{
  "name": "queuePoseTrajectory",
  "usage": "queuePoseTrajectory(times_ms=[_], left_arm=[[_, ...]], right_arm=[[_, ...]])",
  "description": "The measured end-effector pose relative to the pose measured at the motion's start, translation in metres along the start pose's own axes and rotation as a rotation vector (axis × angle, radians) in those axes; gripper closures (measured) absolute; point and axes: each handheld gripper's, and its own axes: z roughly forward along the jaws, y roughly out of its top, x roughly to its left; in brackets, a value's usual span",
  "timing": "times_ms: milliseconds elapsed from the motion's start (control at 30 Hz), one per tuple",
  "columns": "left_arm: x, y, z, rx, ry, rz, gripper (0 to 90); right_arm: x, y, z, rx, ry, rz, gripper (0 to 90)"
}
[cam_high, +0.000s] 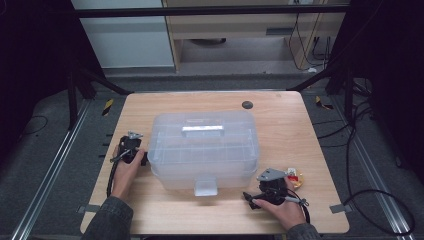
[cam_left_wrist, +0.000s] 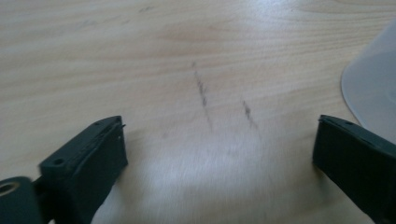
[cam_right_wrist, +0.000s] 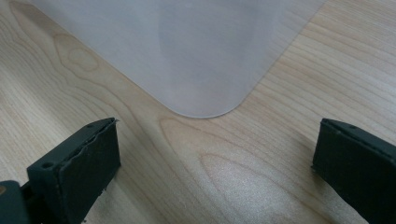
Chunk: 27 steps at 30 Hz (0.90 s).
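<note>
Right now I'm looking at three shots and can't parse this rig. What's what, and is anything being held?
No robot arm here: a person holds a hand-held tool with two black jaws in each hand. The high view looks down on a wooden table. The left tongs sit beside the left end of a translucent plastic box, whose lid is shut, with a handle on top and a latch at the front. The right tongs sit near the box's front right corner; a small red and yellow thing lies beside them, too small to identify. The other two pictures come from cameras on the tongs, looking along their jaws. Both sets of jaws stand wide apart over bare wood. Nothing is held.
</note>
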Motion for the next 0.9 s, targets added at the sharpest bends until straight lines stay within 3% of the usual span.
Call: queuePoseTrajectory(times_ms=[67,133,233,367,467,600,633,700,767,800,833,900], left_arm=[[0.0,-0.008,-0.015,-0.042,-0.027,-0.007,3.8],[-0.004,-0.016,-0.029,-0.044,-0.014,0.024,3.8],[-0.016,-0.031,-0.051,-0.039,-0.046,0.068,3.8],[-0.042,-0.048,-0.085,-0.058,-0.063,0.195,3.9],[-0.054,-0.061,-0.103,-0.058,-0.104,0.225,4.1],[-0.068,-0.064,-0.115,-0.108,-0.202,0.255,3.3],[-0.073,-0.064,-0.118,-0.12,-0.235,0.283,2.2],[-0.081,-0.065,-0.122,-0.149,-0.257,0.307,3.1],[-0.084,-0.064,-0.124,-0.164,-0.272,0.288,3.6],[-0.086,-0.063,-0.131,-0.215,-0.31,0.251,3.7],[-0.087,-0.063,-0.133,-0.236,-0.316,0.246,3.9],[-0.09,-0.06,-0.135,-0.265,-0.29,0.244,4.1]], right_arm=[[0.0,0.0,0.0,0.0,0.001,-0.001,0.9],[0.0,0.0,0.0,-0.001,0.005,0.001,1.0],[-0.001,0.001,0.0,-0.005,0.006,-0.003,2.5],[0.0,0.0,-0.004,-0.027,0.006,-0.025,12.8],[0.003,0.003,-0.012,-0.063,-0.005,-0.036,19.4],[0.01,0.009,-0.019,-0.107,0.009,-0.053,22.6],[0.012,0.01,-0.019,-0.108,0.012,-0.056,22.7],[0.015,0.014,-0.022,-0.125,0.011,-0.065,23.4],[0.017,0.016,-0.023,-0.134,0.01,-0.069,23.2],[0.018,0.02,-0.025,-0.143,0.014,-0.062,20.1],[0.018,0.023,-0.027,-0.149,0.014,-0.062,19.8],[0.016,0.026,-0.033,-0.172,0.016,-0.053,19.9]])
